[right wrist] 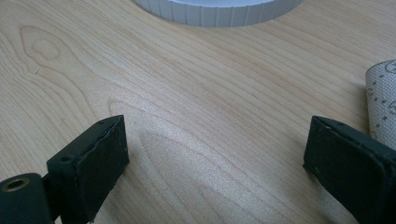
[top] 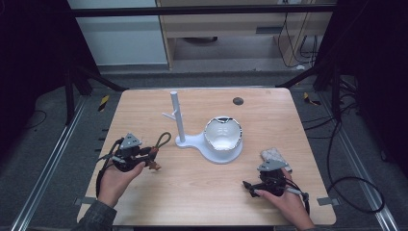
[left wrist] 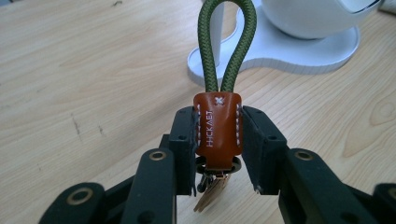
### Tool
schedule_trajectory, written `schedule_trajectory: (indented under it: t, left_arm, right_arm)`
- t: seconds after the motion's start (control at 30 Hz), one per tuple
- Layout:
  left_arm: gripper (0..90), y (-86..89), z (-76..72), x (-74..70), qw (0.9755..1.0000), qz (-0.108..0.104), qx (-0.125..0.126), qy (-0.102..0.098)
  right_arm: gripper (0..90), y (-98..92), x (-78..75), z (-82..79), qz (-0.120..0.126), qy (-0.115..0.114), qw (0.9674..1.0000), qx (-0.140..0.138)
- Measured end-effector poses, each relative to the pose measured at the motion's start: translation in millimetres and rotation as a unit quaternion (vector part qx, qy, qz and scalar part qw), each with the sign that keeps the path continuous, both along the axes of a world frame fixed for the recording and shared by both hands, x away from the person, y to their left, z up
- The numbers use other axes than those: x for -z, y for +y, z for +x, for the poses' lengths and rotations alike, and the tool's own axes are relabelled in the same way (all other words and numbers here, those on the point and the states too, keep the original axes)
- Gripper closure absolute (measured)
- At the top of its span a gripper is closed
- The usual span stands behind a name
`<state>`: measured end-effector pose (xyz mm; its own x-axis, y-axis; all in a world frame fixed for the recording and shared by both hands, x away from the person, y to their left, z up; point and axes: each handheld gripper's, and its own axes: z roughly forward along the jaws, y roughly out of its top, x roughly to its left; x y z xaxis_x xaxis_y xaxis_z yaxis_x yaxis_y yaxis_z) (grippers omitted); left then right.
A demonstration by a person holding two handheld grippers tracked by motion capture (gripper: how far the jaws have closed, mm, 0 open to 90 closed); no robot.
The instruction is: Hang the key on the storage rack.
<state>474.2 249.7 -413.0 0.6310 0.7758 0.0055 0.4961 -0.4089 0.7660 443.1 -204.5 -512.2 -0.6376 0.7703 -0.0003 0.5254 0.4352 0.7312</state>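
Note:
My left gripper [top: 152, 157] is shut on a keychain [top: 162, 141] at the table's left. In the left gripper view the jaws of the left gripper [left wrist: 217, 136] clamp its brown leather tab [left wrist: 218, 128] from both sides. The green cord loop [left wrist: 227, 42] sticks out ahead, and small metal pieces hang below the tab. The keychain is lifted off the wood. A white stand with an upright pole and side peg [top: 176, 117] and a wide base [top: 208, 150] lies beyond the loop. My right gripper [top: 248, 186] rests low at the front right, open, with bare wood between the pads of the right gripper [right wrist: 217, 154].
A white bowl-shaped shell [top: 222, 134] sits on the stand's base. A small patterned pouch [top: 273, 154] lies just behind my right hand, its edge at the right in the right gripper view [right wrist: 384, 100]. A dark round spot [top: 237, 101] marks the far table.

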Motion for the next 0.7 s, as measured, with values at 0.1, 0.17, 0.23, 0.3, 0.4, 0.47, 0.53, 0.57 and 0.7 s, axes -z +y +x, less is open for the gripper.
schedule_trajectory:
  t: [0.1, 0.17, 0.23, 0.3, 0.4, 0.47, 0.53, 0.57, 0.7]
  left_arm:
    - [66.0, -1.4, -0.9, -3.5, 1.0000, -0.003, 0.003, -0.005]
    - [66.0, -2.5, -1.6, -4.2, 0.9999, -0.006, 0.002, -0.010]
    - [66.0, -3.2, -2.3, -3.9, 0.9999, -0.010, 0.001, -0.013]
    - [66.0, -3.9, -2.6, -4.4, 0.9998, -0.016, 0.000, -0.015]
    - [66.0, -4.6, -3.5, -8.6, 0.9996, -0.020, 0.002, -0.021]
    - [66.0, -5.8, -4.4, -12.0, 0.9994, -0.022, 0.005, -0.025]
    - [66.0, -7.5, -4.9, -14.7, 0.9994, -0.022, 0.008, -0.027]
    - [66.0, -8.3, -4.9, -15.6, 0.9994, -0.022, 0.008, -0.027]
    - [66.0, -9.2, -2.8, -19.0, 0.9993, -0.019, 0.008, -0.030]
  right_arm:
    - [6.4, 0.0, 0.0, 0.0, 0.000, 0.000, 1.0000, 0.000]
    - [6.4, 0.0, 0.0, 0.0, 0.000, 0.000, 1.0000, 0.000]
    - [6.4, 0.0, 0.0, 0.0, 0.000, 0.000, 1.0000, 0.000]
    - [6.4, 0.0, 0.0, 0.0, 0.000, 0.000, 1.0000, 0.000]
    - [6.3, 0.0, 0.0, 0.0, 0.000, 0.000, 1.0000, 0.000]
    - [6.2, 0.0, 0.2, 0.3, 0.000, -0.001, 1.0000, 0.000]
    - [5.6, 0.3, 0.2, 0.6, 0.001, 0.000, 1.0000, 0.000]
    - [5.4, 0.3, 0.3, 1.0, 0.000, 0.000, 1.0000, -0.001]
    - [3.3, 2.1, 0.3, 2.4, -0.001, 0.002, 1.0000, 0.005]
